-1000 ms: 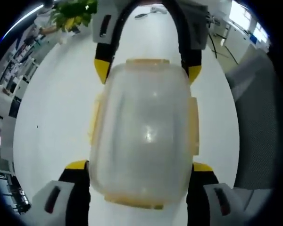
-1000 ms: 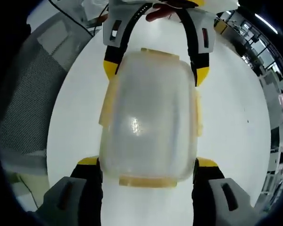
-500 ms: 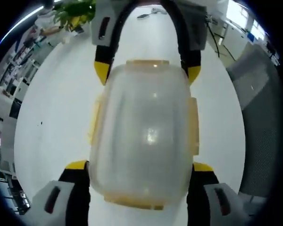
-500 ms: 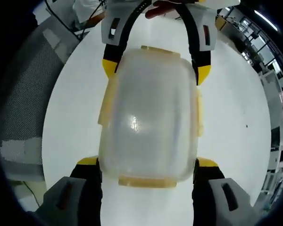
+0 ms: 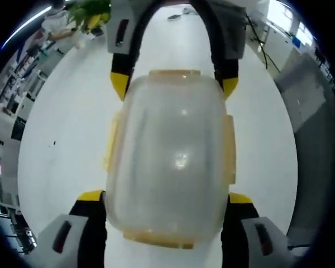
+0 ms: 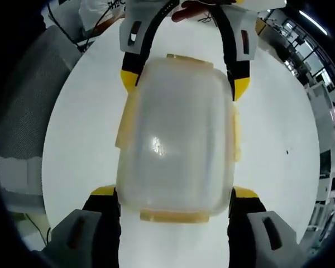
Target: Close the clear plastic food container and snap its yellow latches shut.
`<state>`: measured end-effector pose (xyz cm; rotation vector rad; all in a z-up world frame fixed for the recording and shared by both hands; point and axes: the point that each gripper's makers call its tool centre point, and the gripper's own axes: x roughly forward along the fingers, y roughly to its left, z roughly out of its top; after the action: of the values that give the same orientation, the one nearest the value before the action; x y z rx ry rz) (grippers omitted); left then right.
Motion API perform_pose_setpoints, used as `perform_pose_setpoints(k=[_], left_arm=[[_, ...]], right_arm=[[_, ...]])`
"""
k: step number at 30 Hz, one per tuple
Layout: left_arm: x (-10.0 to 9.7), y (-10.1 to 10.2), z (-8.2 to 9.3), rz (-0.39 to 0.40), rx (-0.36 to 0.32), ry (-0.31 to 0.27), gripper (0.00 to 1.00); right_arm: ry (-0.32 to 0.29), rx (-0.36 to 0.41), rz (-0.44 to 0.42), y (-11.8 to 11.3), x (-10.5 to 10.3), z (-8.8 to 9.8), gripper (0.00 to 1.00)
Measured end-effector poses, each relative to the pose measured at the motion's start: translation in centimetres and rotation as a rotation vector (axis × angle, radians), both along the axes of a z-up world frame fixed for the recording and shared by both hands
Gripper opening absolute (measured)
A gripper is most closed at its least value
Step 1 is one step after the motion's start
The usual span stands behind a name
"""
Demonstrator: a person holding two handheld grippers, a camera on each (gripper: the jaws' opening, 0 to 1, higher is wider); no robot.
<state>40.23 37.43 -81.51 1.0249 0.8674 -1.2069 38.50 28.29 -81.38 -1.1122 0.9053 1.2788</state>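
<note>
- Now straddling the clear food container [image 5: 170, 162] at centre frame in the left gripper view, on the white round surface [image 5: 61, 139]; left tongs [image 5: 166, 207] spread wide, yellow tips flanking the near end at lower left and lower right.
- Likewise bracketing the same container [image 6: 176, 145] in the right gripper view, right tongs [image 6: 175, 201] set wide around its near end, the surface [image 6: 84, 111] running out to either side.
- Facing each other across the box: the other tongs' yellow tips showing at upper centre of each view, beside the far corners.
- Judging the lid to be seated already, yellow latches [image 5: 229, 148] lying along the rims; probably latching or checking in hand.
- Next, likely calling for pressing each remaining flap down against the wall, one end steadied by the opposite tongs.
- Hard to tell whether any latch is fully snapped: fisheye bulge and cloudy plastic blurring the flap edges.
- Hard to tell, too, whether the tips are touching the walls or merely just beside them.
- Cut off at the bottom: the tong bodies; contents, if any, not readable through the lid.
- Blurred toward upper left in the left gripper view: a green plant [image 5: 92, 11].
</note>
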Motion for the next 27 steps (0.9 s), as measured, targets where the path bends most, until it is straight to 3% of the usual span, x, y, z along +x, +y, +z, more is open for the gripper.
perform_pose_setpoints(k=[14, 21, 23, 27], left_arm=[[3.8, 0.4, 0.1, 0.023, -0.019, 0.007, 0.83], [3.8, 0.5, -0.3, 0.012, 0.087, 0.003, 0.83], [3.8, 0.6, -0.3, 0.011, 0.096, 0.003, 0.84], [3.8, 0.7, -0.2, 0.013, 0.065, 0.010, 0.84]], right_arm=[[-0.005, -0.055, 0.016, 0.2, 4.0, -0.4, 0.79], [-0.038, -0.043, 0.010, 0.1, 3.9, -0.7, 0.81], [-0.057, -0.046, 0.020, 0.0, 4.1, -1.0, 0.81], [-0.040, -0.019, 0.012, 0.1, 4.2, -0.8, 0.82]])
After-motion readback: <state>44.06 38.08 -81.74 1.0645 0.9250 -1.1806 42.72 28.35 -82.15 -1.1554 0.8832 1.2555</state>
